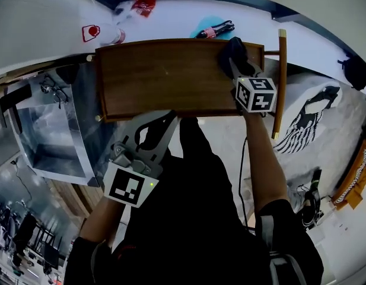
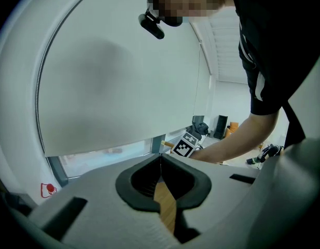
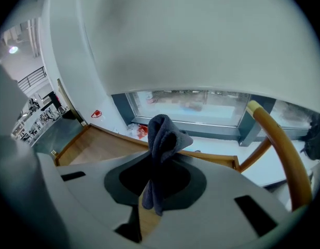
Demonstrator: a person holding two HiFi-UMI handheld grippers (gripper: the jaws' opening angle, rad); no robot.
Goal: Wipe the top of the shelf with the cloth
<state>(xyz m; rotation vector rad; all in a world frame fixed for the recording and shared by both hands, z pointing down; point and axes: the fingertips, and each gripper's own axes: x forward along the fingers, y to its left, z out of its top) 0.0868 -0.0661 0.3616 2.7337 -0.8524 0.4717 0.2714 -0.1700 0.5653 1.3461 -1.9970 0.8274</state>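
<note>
The brown wooden shelf top (image 1: 162, 79) lies below me, and I also see it in the right gripper view (image 3: 95, 148). My right gripper (image 1: 232, 61) is over its far right corner, shut on a dark grey cloth (image 1: 236, 47). In the right gripper view the cloth (image 3: 162, 141) sticks up bunched from between the jaws of the right gripper (image 3: 155, 178). My left gripper (image 1: 162, 119) hangs at the shelf's front edge, just off the wood. In its own view the left gripper (image 2: 161, 157) is shut with nothing in it.
A tall wooden post (image 1: 280, 82) stands at the shelf's right end. A shiny metal box (image 1: 49, 135) sits lower left. On the white sill behind are a blue packet (image 1: 209, 27) and a red-and-white bag (image 1: 141, 6). A patterned bag (image 1: 313, 114) lies to the right.
</note>
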